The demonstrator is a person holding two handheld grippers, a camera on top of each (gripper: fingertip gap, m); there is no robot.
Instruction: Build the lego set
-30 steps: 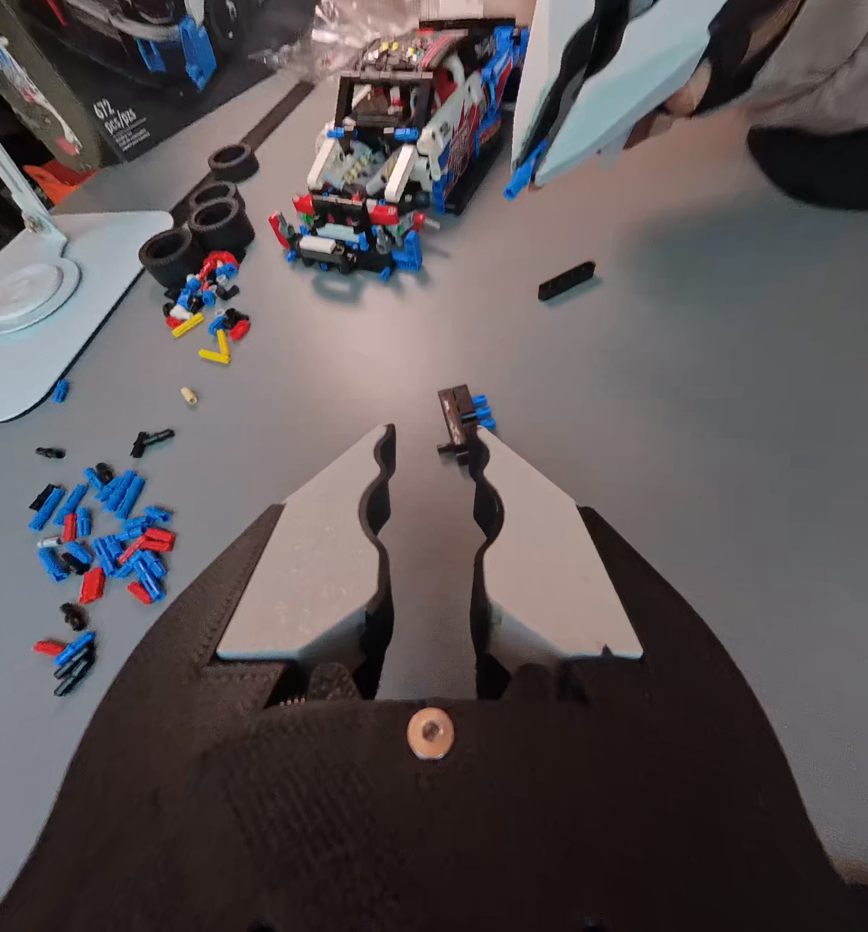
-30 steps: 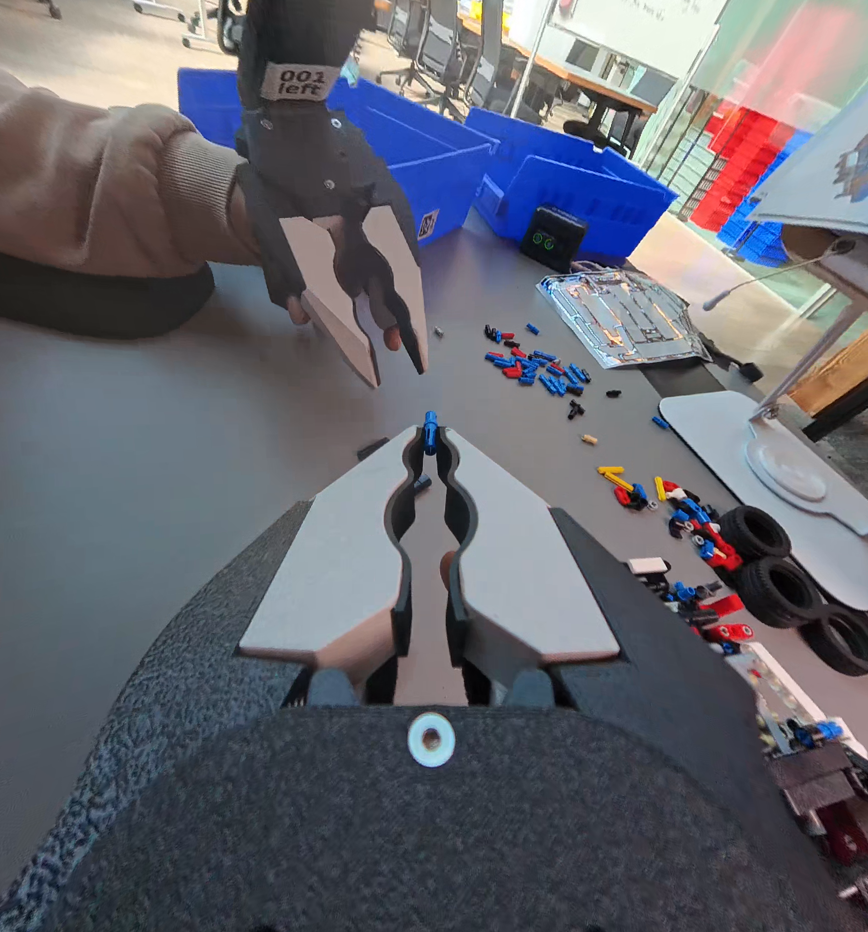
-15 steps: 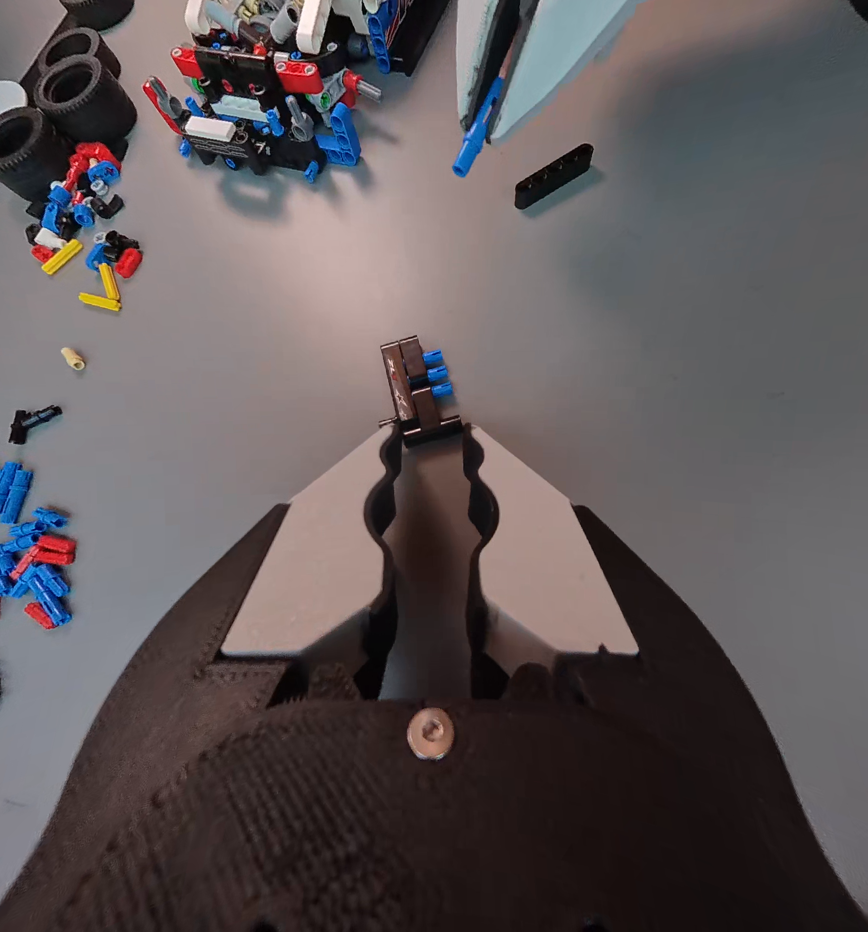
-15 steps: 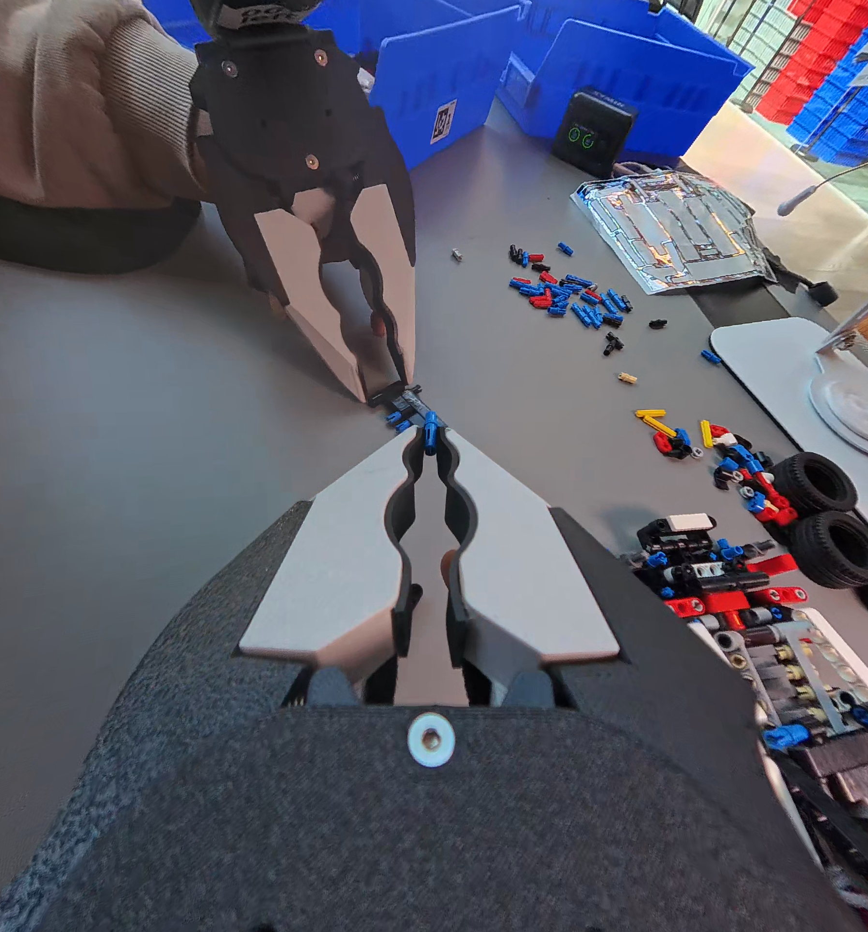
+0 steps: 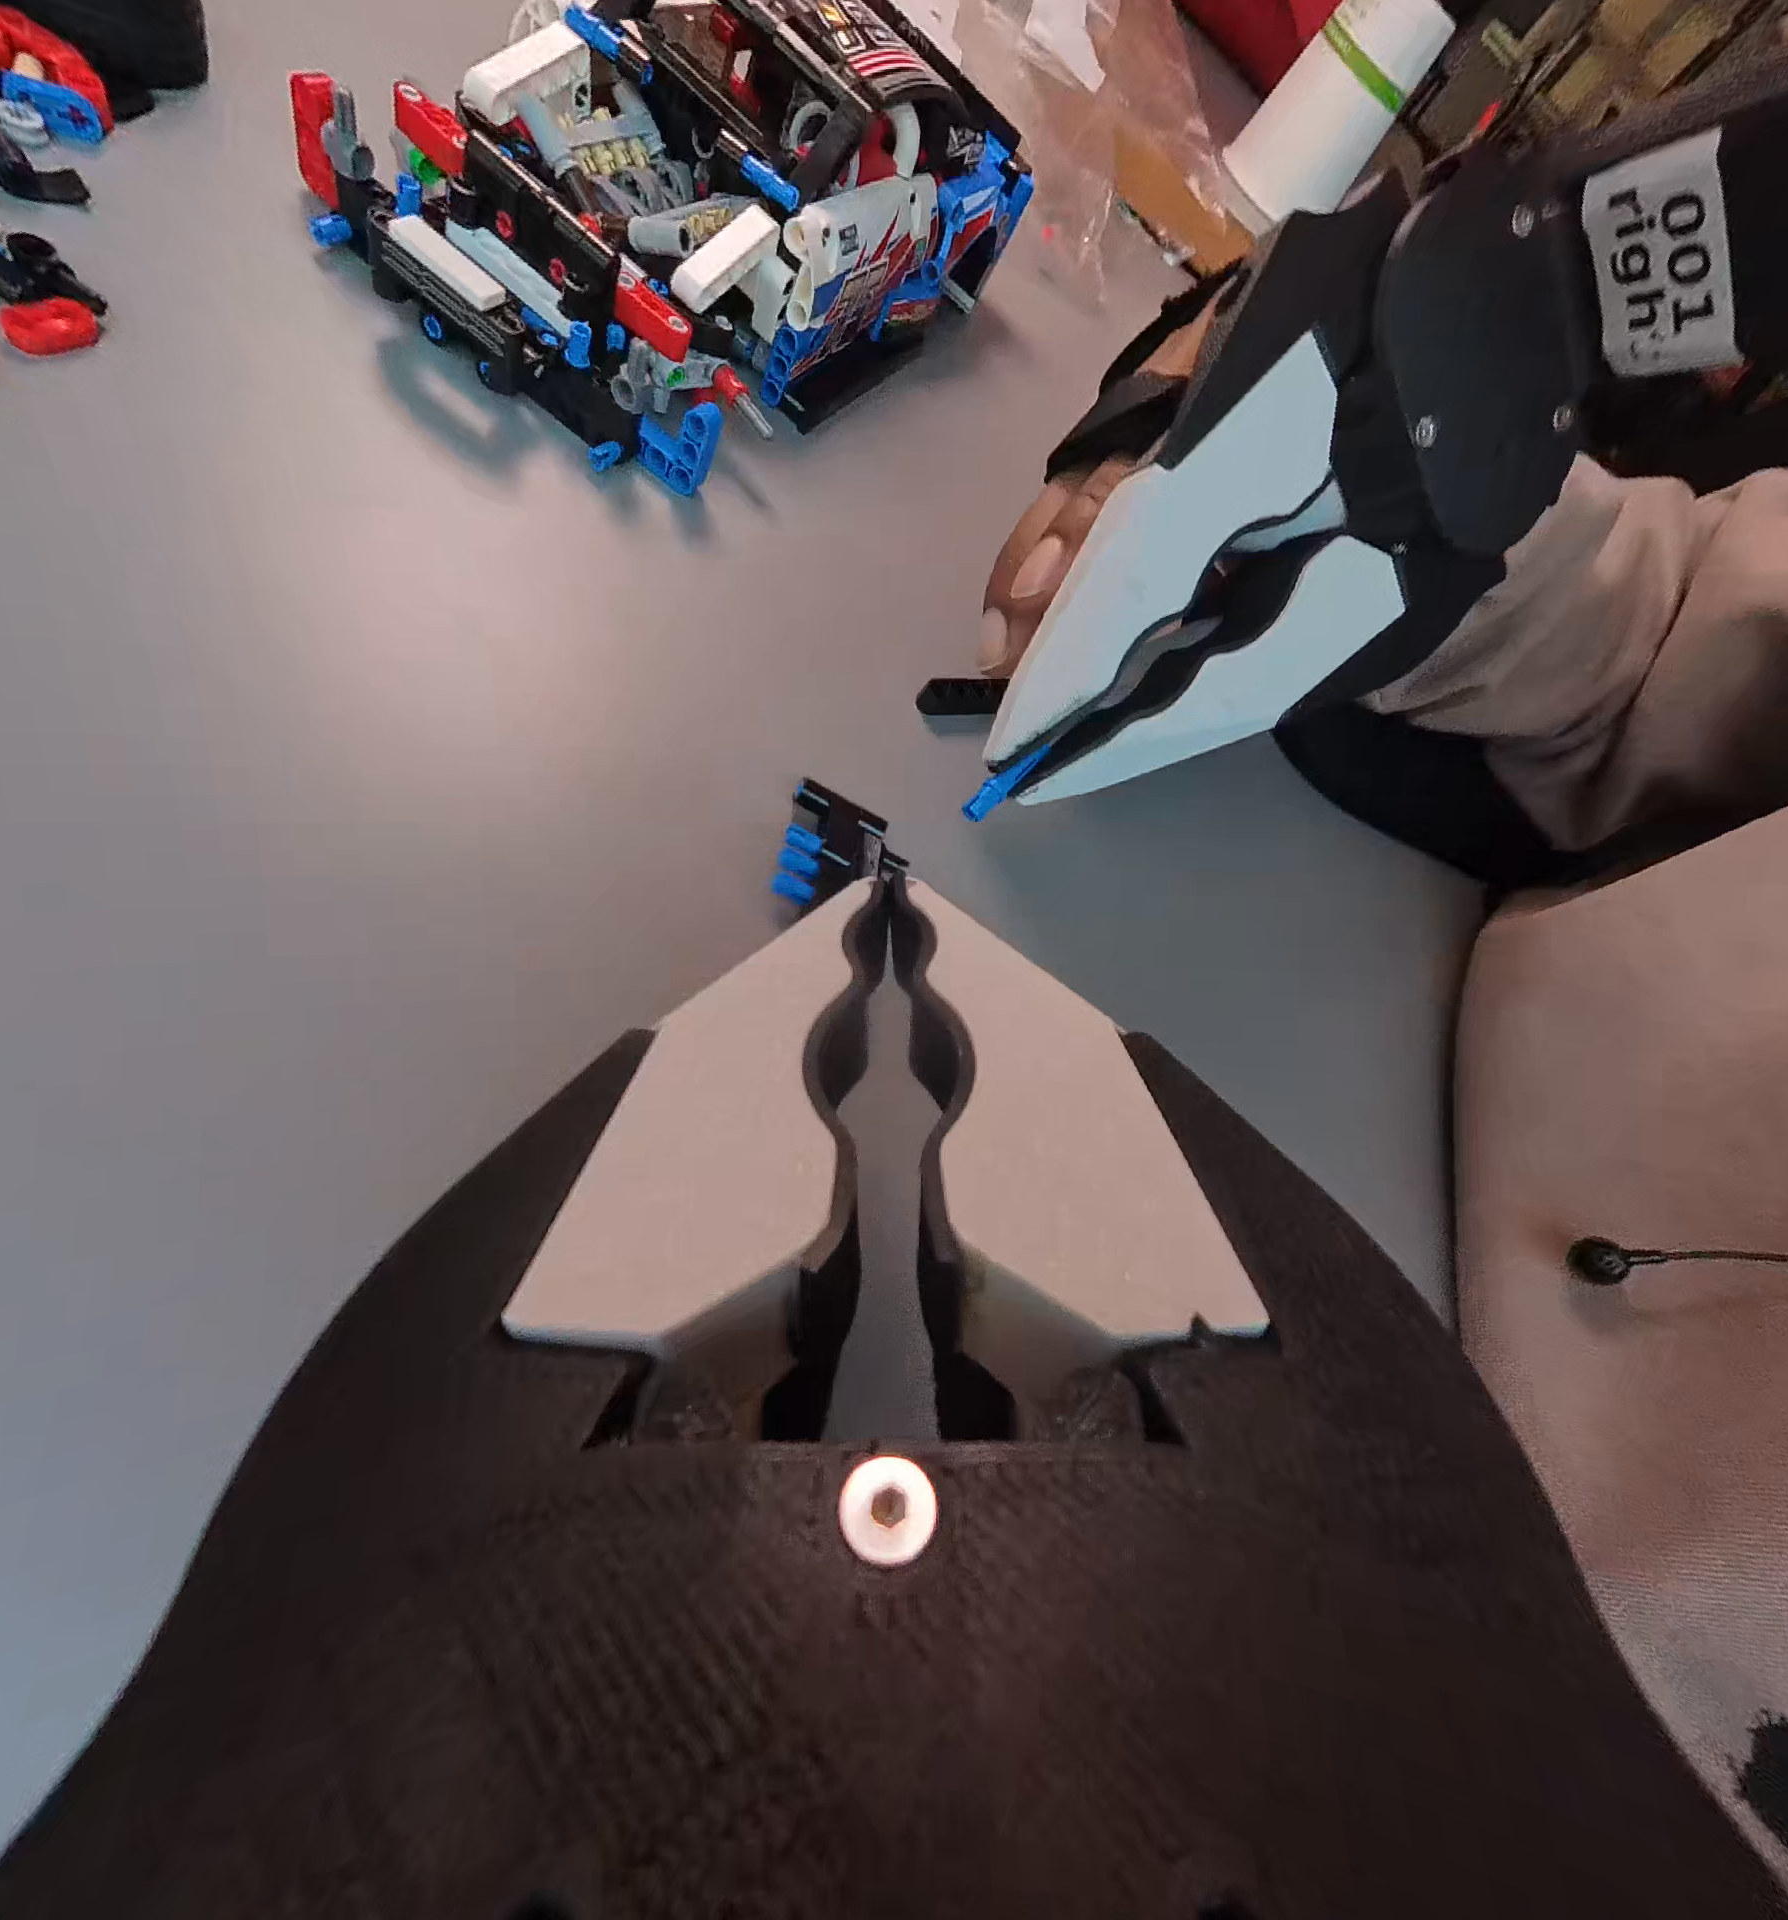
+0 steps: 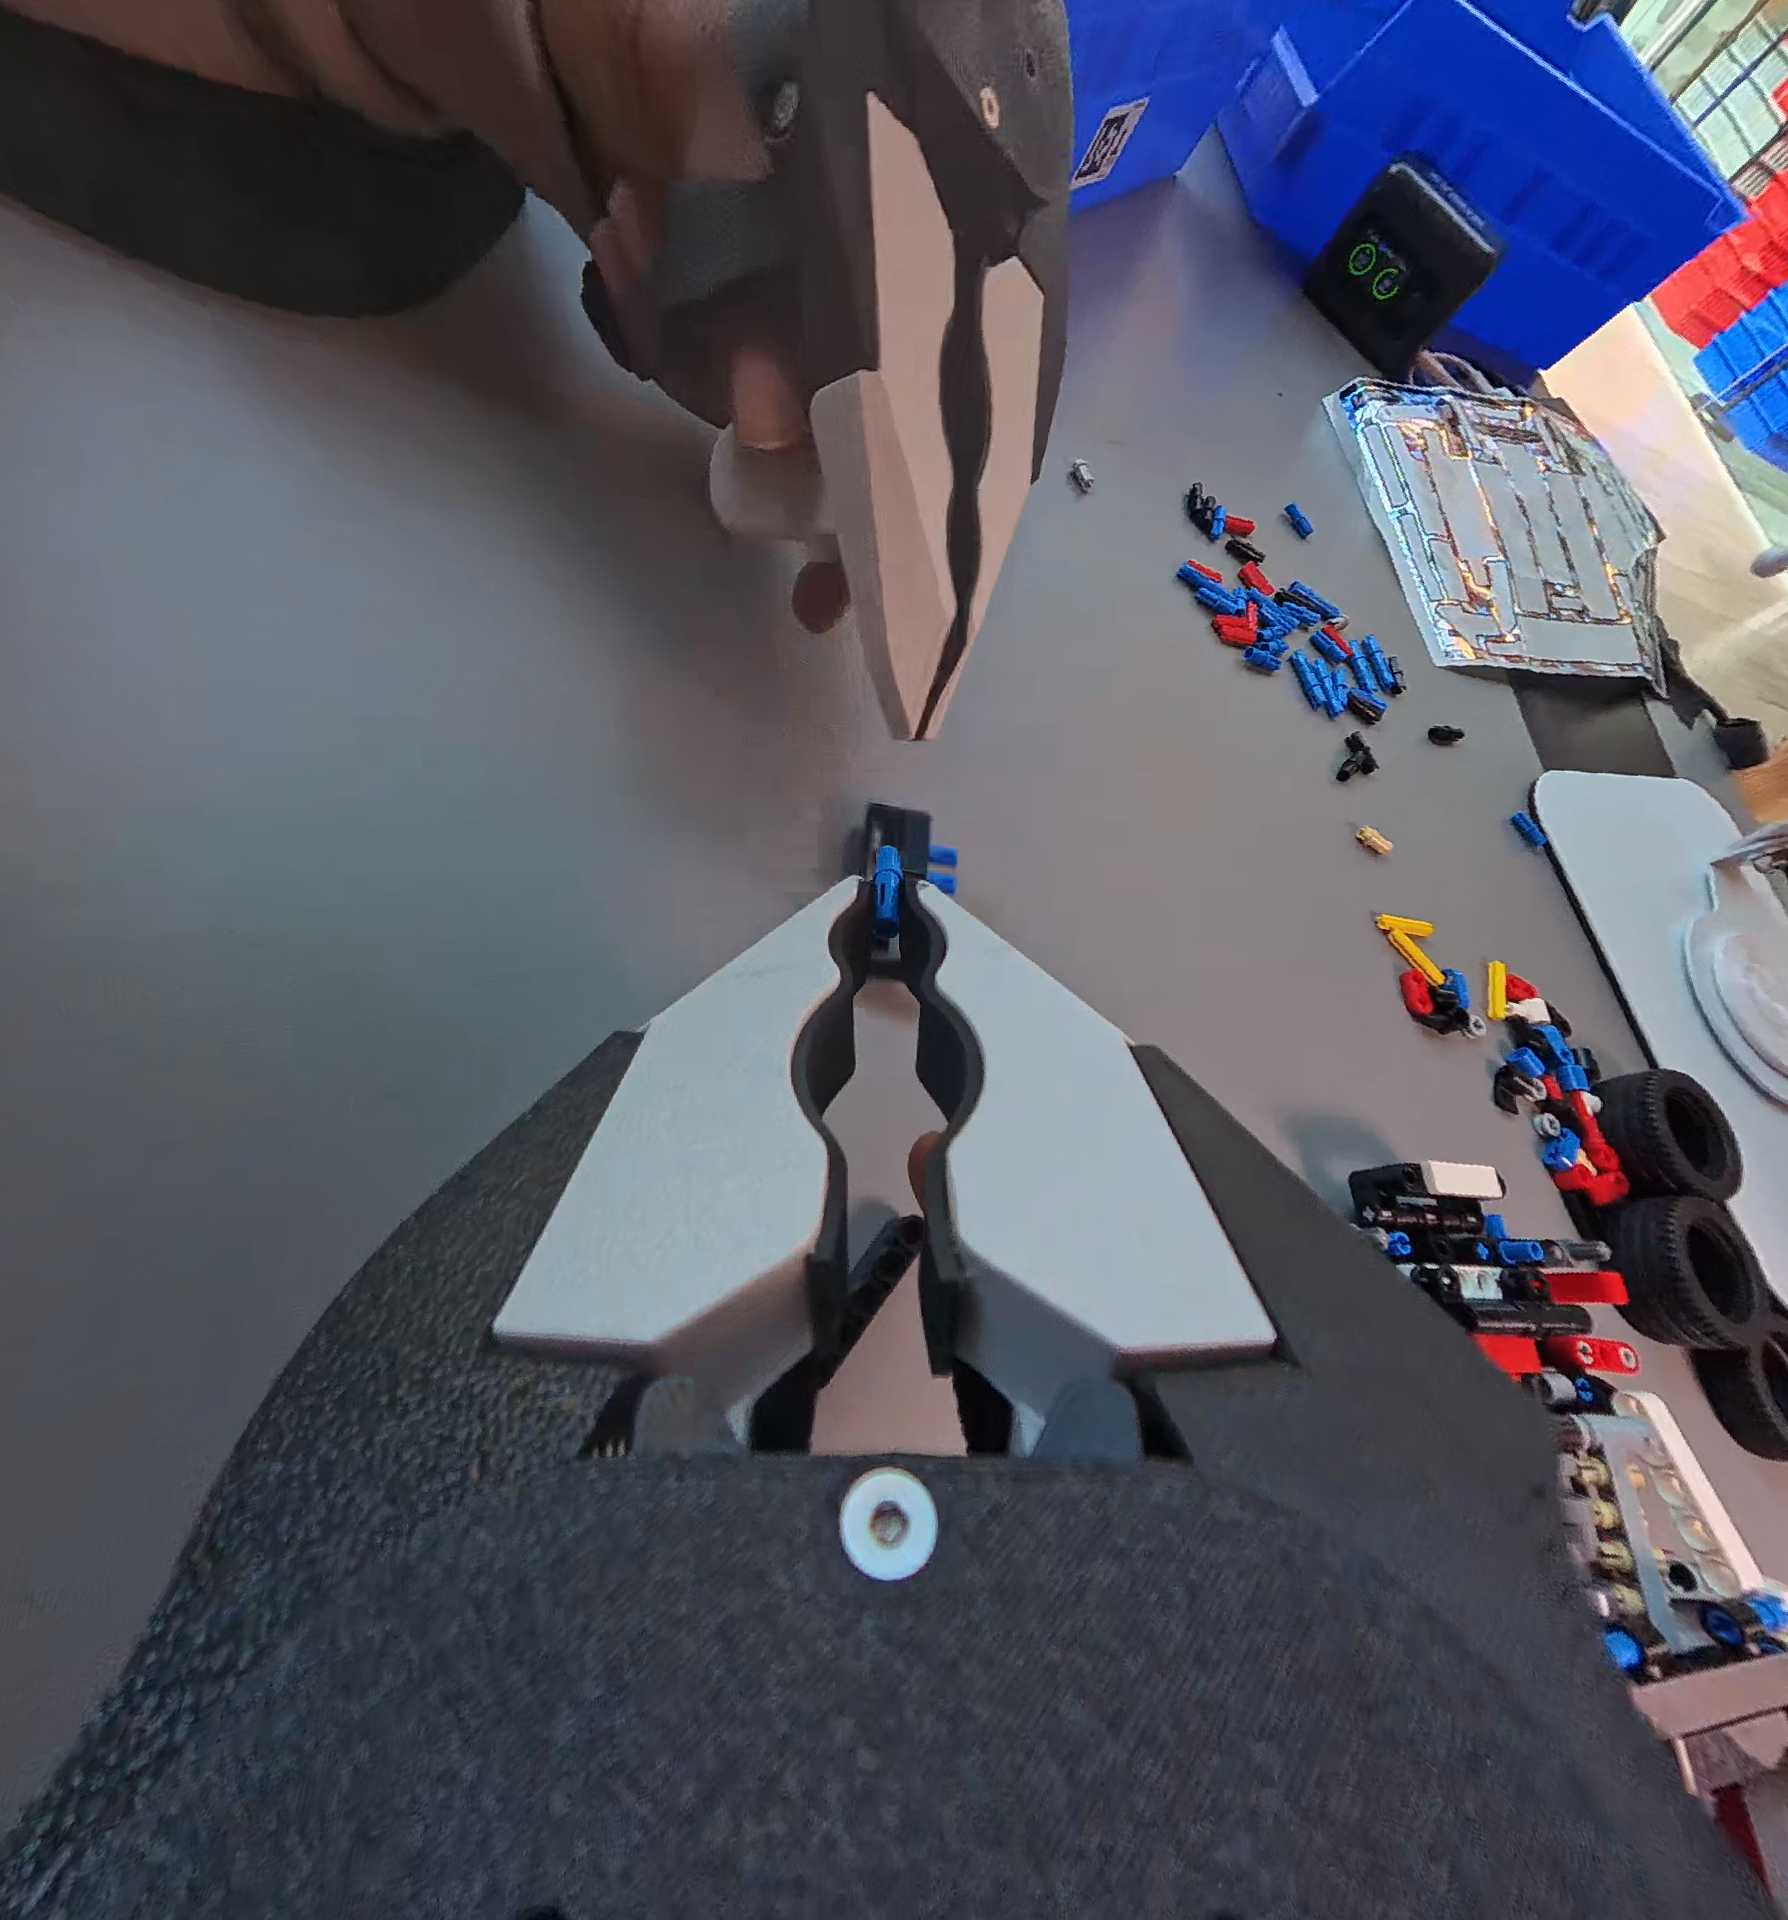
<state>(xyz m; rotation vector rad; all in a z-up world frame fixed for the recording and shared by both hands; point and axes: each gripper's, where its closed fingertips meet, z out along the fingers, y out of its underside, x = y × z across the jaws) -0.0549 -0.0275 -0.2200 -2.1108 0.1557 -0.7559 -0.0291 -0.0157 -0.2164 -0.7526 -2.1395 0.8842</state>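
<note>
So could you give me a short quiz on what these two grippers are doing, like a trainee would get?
1. True or false: the right gripper is shut on a small blue plastic pin.
2. What does the left gripper pinch? A) a yellow rod B) the small black block with blue pins C) a tyre
3. Fill in: the half-built red, white and blue toy car stands on the grey ____.

Key: 1 true; 2 B; 3 table.
</note>
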